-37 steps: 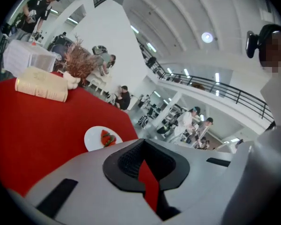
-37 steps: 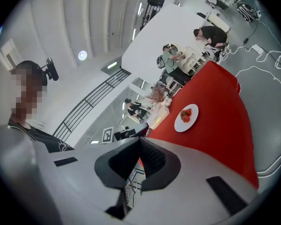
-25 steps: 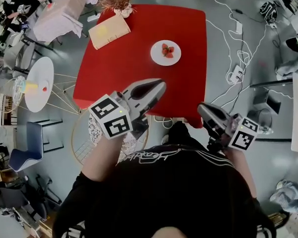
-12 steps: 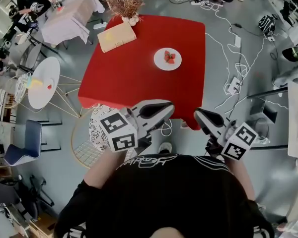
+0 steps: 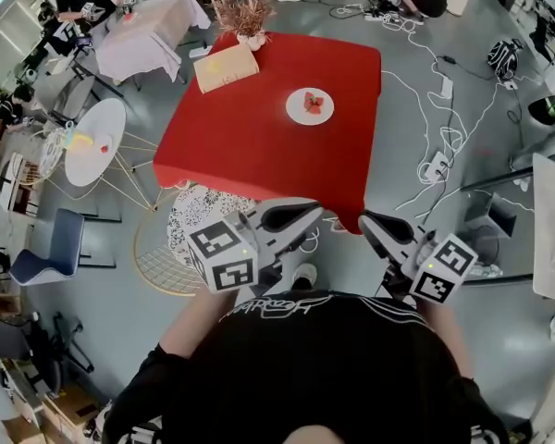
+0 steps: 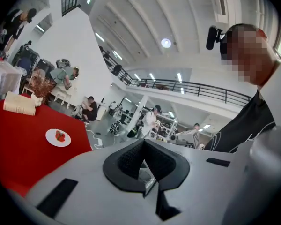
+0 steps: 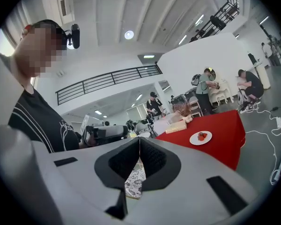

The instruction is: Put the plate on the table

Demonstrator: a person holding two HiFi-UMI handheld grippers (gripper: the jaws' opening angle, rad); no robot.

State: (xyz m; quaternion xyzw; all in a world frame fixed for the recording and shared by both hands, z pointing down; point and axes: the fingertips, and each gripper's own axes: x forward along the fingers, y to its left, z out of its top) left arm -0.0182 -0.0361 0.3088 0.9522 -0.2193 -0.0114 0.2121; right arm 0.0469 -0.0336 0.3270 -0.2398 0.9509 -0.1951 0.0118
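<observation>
Resting on the red surface – plate of strawberries; left claw and right claw were closed, empty.

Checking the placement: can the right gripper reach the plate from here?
Probably not. The right gripper is held back from the red table, and the plate sits well in from that edge. Nothing blocks the way; stepping forward should do.

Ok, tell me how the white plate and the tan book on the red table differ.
The white plate is round and holds red fruit; the tan book is rectangular. The plate sits toward the middle of the red table; the book lies at a far corner beside the dried plant. Both rest flat on the table.
</observation>
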